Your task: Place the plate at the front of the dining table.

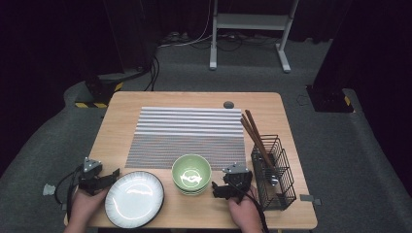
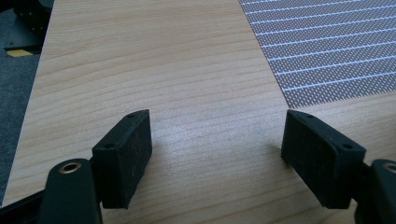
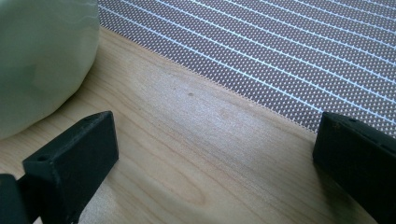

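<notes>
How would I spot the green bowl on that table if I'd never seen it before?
Start at the striped placemat in the middle of the wooden table and look just past its near edge. The green bowl sits there between the dark-rimmed plate and the right gripper. It is the only green thing, deep and round.

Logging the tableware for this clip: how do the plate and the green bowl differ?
The plate is white with a dark rim, flat and wide; the bowl is green, deeper and narrower. The plate lies beside the left tongs, the bowl beside the right tongs. The bowl has a white pattern inside; the plate looks plain. Both sit upright on the table, near its front edge, untouched.
</notes>
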Available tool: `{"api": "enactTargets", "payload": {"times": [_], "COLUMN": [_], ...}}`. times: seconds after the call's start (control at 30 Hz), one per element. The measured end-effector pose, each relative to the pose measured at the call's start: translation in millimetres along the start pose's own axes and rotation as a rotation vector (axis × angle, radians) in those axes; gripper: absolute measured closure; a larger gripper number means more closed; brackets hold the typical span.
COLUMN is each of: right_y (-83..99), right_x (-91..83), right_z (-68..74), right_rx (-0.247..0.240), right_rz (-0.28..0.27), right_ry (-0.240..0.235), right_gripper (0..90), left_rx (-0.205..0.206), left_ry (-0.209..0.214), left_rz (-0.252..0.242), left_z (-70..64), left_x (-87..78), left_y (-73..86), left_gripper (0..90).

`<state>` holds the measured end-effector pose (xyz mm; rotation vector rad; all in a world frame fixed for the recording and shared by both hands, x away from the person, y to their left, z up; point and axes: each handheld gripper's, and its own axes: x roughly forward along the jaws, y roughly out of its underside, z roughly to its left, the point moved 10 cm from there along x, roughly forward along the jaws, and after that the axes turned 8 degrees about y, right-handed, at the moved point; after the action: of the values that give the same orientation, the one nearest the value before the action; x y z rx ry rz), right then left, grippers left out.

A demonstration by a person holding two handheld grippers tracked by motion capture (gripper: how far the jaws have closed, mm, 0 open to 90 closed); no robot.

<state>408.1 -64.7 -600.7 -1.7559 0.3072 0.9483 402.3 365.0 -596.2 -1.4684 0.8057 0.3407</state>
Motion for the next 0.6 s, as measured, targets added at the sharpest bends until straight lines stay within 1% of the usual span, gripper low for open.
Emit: {"api": "enactTargets", "payload": {"times": [0.37,0.6], "right_y": [1.5,0.9], "right_x": [-1.6,-1.2], "right_z": [0.5,0.1], "right_rx": [0.002,0.004], "right_rz": [0.001,-0.002], "right_ry": [-0.002,-0.002], "right_gripper": [0.0,0.7], "left_rx": [-0.003,-0.001], "left_ry": [-0.003,0.006], "left_rz": [-0.002,-0.001], "left_z": [-0.2,-0.4], "left_x": [0.6,0.6], "left_y": [-0.6,-0.6], "left_gripper": [25.3,25.4]}}
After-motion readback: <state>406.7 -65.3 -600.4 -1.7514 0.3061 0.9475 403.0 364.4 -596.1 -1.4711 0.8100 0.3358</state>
